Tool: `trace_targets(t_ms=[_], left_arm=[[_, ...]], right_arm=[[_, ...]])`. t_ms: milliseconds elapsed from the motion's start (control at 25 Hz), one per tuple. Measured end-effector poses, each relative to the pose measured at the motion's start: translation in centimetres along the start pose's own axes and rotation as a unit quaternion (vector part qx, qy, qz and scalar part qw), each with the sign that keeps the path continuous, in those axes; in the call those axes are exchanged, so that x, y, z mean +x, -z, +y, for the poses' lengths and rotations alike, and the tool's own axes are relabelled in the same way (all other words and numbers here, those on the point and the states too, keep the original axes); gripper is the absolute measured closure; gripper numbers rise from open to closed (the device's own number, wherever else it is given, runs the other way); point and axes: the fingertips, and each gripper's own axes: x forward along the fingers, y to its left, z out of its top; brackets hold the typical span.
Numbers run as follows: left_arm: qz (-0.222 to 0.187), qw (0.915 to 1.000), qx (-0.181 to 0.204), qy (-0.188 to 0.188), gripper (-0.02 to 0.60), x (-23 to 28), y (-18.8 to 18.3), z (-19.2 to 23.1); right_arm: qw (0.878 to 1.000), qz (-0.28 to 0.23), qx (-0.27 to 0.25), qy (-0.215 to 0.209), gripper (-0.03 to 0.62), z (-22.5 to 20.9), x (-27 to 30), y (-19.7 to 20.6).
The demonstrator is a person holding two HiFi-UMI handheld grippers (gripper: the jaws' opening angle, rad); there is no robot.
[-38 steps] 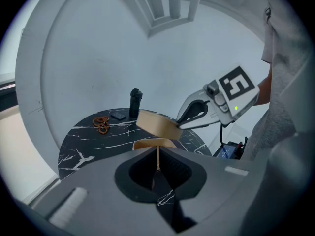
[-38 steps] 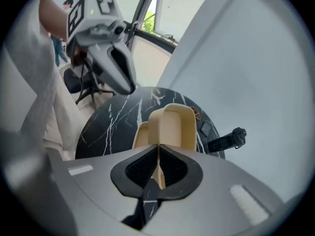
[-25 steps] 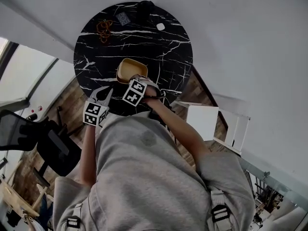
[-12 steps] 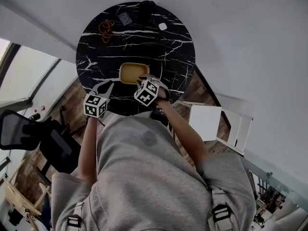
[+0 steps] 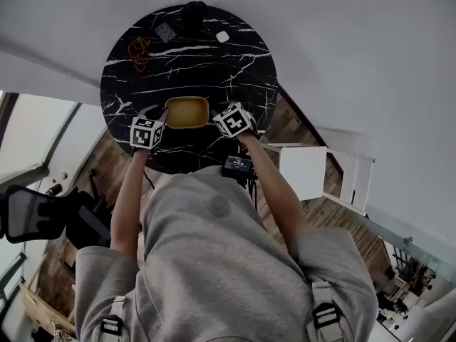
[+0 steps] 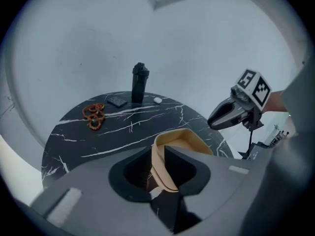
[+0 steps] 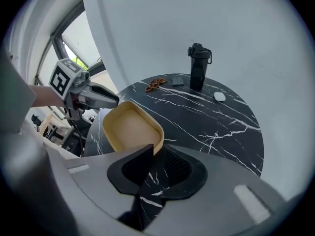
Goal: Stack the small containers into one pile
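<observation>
At the near edge of the table (image 5: 214, 63), the container (image 5: 187, 112) now sits flat; a second ago your right gripper (image 5: 217, 120) held it tilted. Your left gripper (image 5: 161, 117) has moved in, jaws opening astride the left rim. The right's jaws are opening off the right corner, pinching nothing. One container shows, probably the finished pile. Far side: one bottle (image 6: 139, 82), one white puck (image 6: 157, 100), one dark card (image 6: 117, 101), one tangle of rings (image 6: 93, 114).
</observation>
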Motion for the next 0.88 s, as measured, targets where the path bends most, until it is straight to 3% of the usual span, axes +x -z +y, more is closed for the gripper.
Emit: trace_targets(t_ms=[280,440,600,760,880], left_arm=[[0.041,0.9988,-0.020,-0.020,0.509,2.8,2.7,1.8],[0.017,0.9988,-0.046,-0.010,0.505,2.1,2.3,1.5],[0.006,0.9976,-0.069,0.000,0.476,1.3,2.4,1.5],[0.026,0.9979,-0.059,0.011,0.469,1.5,3.2,0.7],[0.037,0.9964,-0.075,0.011,0.468,2.2,4.3,0.9]], right_arm=[[1.000,0.016,-0.022,-0.016,0.514,-0.4,1.1,1.5],[0.997,-0.002,0.035,-0.068,0.507,0.0,1.6,1.5],[0.986,-0.032,0.104,-0.124,0.481,0.5,2.9,0.6],[0.989,-0.006,0.108,-0.103,0.484,-0.6,4.5,1.1],[0.989,0.011,0.105,-0.105,0.487,-0.5,5.4,1.6]])
